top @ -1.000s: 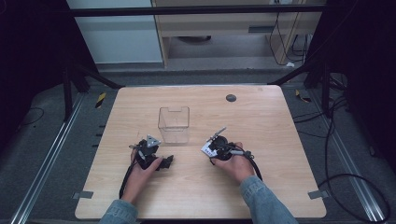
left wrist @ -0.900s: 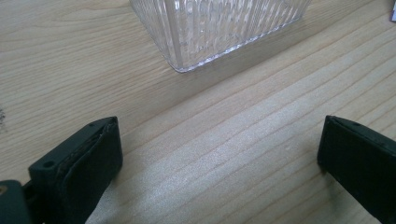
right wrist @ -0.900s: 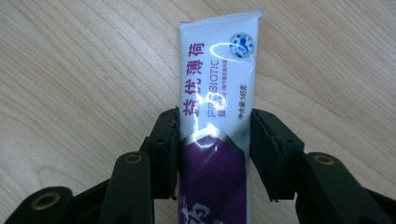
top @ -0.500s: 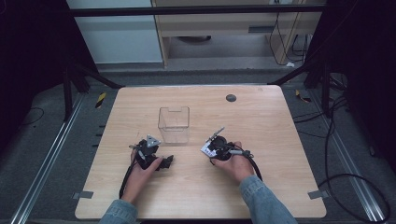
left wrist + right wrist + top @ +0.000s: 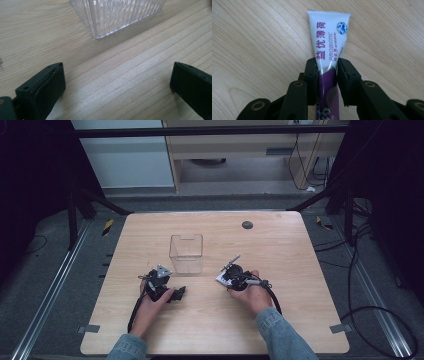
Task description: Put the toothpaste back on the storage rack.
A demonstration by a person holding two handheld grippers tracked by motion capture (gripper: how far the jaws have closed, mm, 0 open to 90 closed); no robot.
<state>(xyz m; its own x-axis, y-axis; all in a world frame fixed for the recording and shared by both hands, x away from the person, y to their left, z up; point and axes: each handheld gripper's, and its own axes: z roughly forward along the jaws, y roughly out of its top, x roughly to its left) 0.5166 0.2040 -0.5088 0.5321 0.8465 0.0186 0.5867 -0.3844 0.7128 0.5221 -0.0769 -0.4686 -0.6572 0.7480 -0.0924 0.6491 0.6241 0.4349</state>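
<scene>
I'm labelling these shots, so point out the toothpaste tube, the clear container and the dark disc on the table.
toothpaste tube (image 5: 330,37), right gripper view, its white printed body
clear container (image 5: 186,252), high view, its front wall
dark disc (image 5: 247,225), high view, its centre

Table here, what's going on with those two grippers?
A person holds a gripper in each hand at a wooden table. The right gripper is shut on a white and purple tube. The left gripper is open with nothing between its jaws, just short of a clear ribbed box.
</scene>
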